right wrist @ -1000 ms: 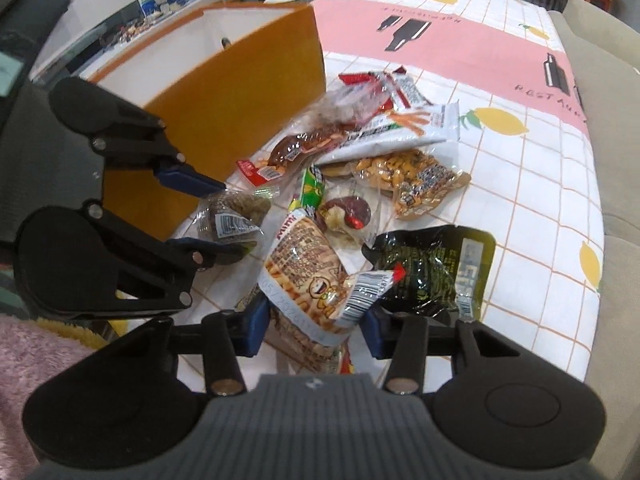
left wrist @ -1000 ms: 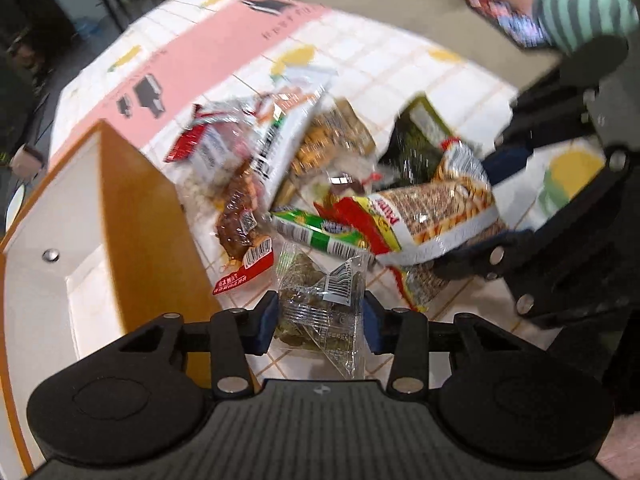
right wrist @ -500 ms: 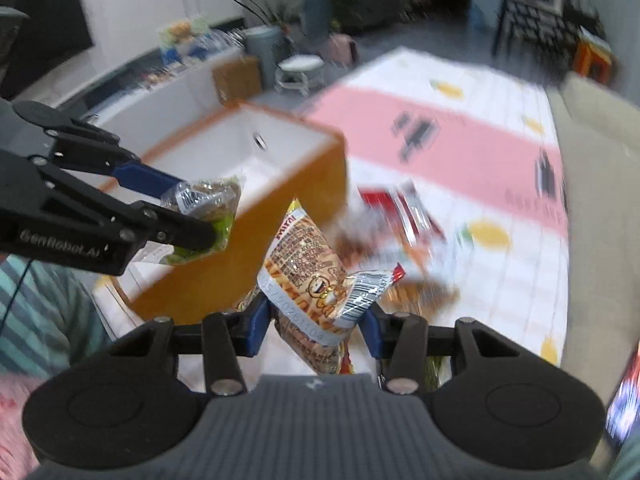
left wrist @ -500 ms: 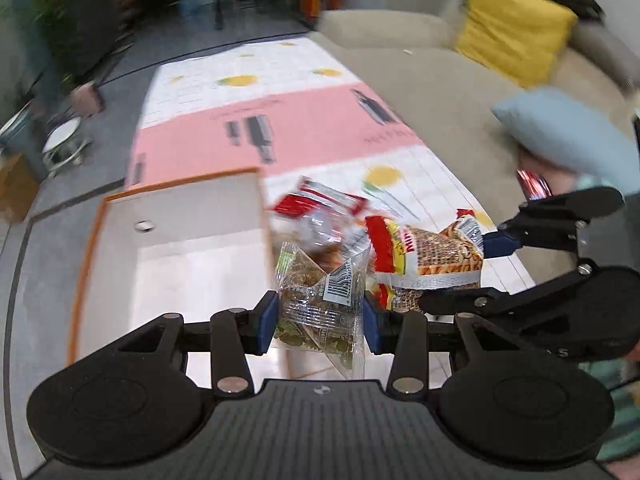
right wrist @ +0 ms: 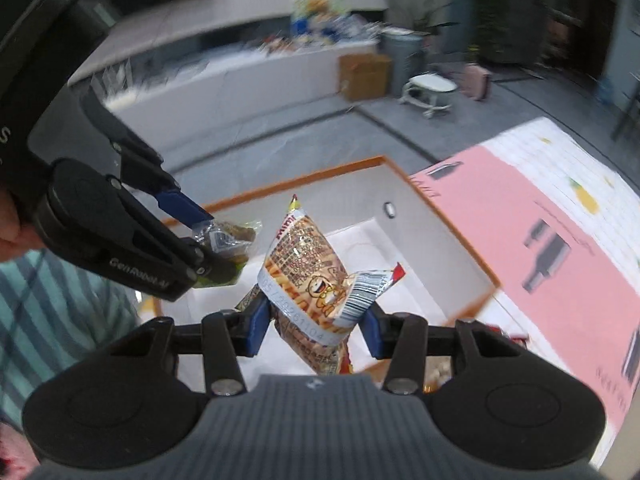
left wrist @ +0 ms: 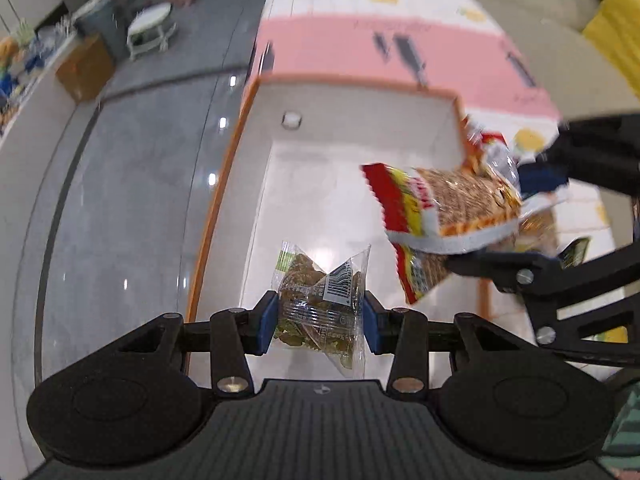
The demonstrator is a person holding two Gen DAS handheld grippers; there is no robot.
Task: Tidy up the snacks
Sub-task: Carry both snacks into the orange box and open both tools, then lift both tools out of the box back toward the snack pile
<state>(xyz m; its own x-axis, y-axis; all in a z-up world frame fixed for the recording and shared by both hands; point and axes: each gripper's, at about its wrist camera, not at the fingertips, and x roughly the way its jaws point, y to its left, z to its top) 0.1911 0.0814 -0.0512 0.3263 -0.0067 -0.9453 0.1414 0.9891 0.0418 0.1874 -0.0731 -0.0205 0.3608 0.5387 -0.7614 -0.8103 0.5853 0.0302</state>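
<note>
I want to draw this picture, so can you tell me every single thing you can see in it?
Clear plastic snack packet with greenish-brown pieces: one, pinched in the left gripper, above the box.
Red, yellow and white printed snack bag: one, pinched in the right gripper, above the box.
Orange-rimmed white box: one, on the table, nothing lying inside it.
Pink and white tiled tablecloth with lemons: one, under the box.
Small white stool: one, on the grey floor.
Brown cardboard box: one, by the white counter.
Yellow cushion: one, far right.
Left gripper: black, blue pads, shut.
Right gripper: black, blue pads, shut.
</note>
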